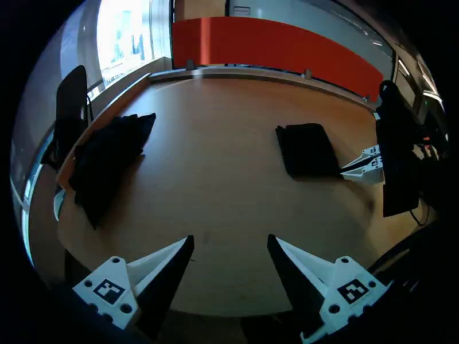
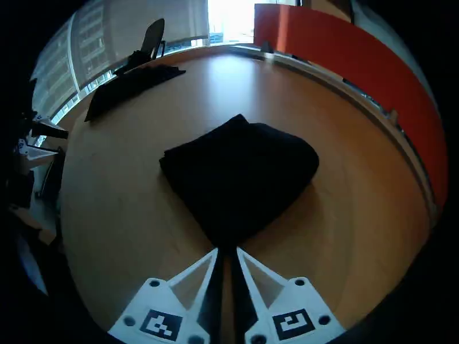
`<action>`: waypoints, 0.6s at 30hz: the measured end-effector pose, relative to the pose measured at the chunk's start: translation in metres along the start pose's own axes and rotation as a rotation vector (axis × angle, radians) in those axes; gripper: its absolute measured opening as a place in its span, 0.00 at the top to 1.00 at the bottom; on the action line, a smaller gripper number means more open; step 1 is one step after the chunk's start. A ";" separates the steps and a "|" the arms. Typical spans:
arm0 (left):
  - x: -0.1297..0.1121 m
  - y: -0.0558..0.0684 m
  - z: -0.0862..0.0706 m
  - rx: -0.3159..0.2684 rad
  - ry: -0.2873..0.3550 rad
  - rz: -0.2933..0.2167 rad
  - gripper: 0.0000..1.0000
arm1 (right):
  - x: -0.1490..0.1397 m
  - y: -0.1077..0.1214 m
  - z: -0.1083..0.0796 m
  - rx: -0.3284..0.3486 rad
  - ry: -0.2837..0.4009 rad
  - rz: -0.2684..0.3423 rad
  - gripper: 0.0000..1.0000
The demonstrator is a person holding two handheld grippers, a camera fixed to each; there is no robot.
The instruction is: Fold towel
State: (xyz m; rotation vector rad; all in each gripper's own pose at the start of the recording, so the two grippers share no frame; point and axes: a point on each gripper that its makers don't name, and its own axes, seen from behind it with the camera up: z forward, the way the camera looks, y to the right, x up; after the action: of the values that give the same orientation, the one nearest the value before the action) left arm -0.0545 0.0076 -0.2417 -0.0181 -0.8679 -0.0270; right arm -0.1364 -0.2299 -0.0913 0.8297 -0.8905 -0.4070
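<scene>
Daylight from a window (image 1: 123, 34) falls across a broad wooden table (image 1: 224, 172) backed by an orange-red partition (image 1: 269, 43). On the table lies the towel (image 2: 241, 172), black and folded into a thick rectangle, well out from the edge. A second heap of dark cloth (image 1: 109, 157) sits far off at the table's other side, near a dark chair (image 1: 72, 109).

The left gripper (image 1: 229, 238) hangs over the near edge of the table, spread wide with nothing between its fingers. The right gripper (image 2: 228, 252) points at the towel's near corner, fingers drawn almost together with a sliver of table showing between them. The tips meet the cloth's edge, but I cannot tell if they pinch it.
</scene>
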 end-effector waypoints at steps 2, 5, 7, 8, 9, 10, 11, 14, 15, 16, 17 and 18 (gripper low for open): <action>0.000 0.000 0.000 -0.001 0.001 0.000 0.05 | 0.001 -0.001 0.000 0.002 0.004 0.001 0.95; 0.000 0.001 0.001 -0.003 0.002 0.000 0.05 | 0.003 -0.001 -0.003 0.003 0.008 -0.002 0.95; 0.001 0.002 0.002 -0.006 0.003 0.001 0.05 | 0.006 0.000 -0.005 0.003 0.013 -0.007 0.95; 0.001 0.002 0.002 -0.007 0.003 0.001 0.05 | 0.008 0.000 -0.007 0.003 0.015 -0.009 0.95; 0.002 0.002 0.003 -0.009 0.004 0.002 0.05 | 0.011 0.001 -0.009 0.003 0.019 -0.012 0.95; 0.003 0.002 0.003 -0.011 0.006 0.003 0.05 | 0.015 0.001 -0.012 0.003 0.025 -0.016 0.95; 0.004 0.002 0.004 -0.013 0.007 0.004 0.05 | 0.019 0.002 -0.014 0.002 0.031 -0.020 0.95; 0.008 0.002 0.007 -0.018 0.013 0.006 0.05 | 0.036 0.004 -0.022 -0.001 0.055 -0.032 0.95; 0.009 0.002 0.007 -0.020 0.015 0.006 0.05 | 0.043 0.005 -0.024 -0.002 0.064 -0.036 0.96; 0.011 0.003 0.008 -0.023 0.018 0.007 0.05 | 0.050 0.006 -0.028 -0.002 0.076 -0.039 0.95; 0.012 0.003 0.009 -0.026 0.021 0.007 0.05 | 0.057 0.007 -0.030 -0.002 0.086 -0.041 0.95; 0.014 0.003 0.009 -0.028 0.024 0.008 0.05 | 0.064 0.009 -0.033 -0.003 0.096 -0.044 0.95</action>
State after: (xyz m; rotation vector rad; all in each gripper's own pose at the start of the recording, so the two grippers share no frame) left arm -0.0527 0.0103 -0.2253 -0.0473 -0.8439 -0.0316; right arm -0.0722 -0.2494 -0.0629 0.8605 -0.7839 -0.4033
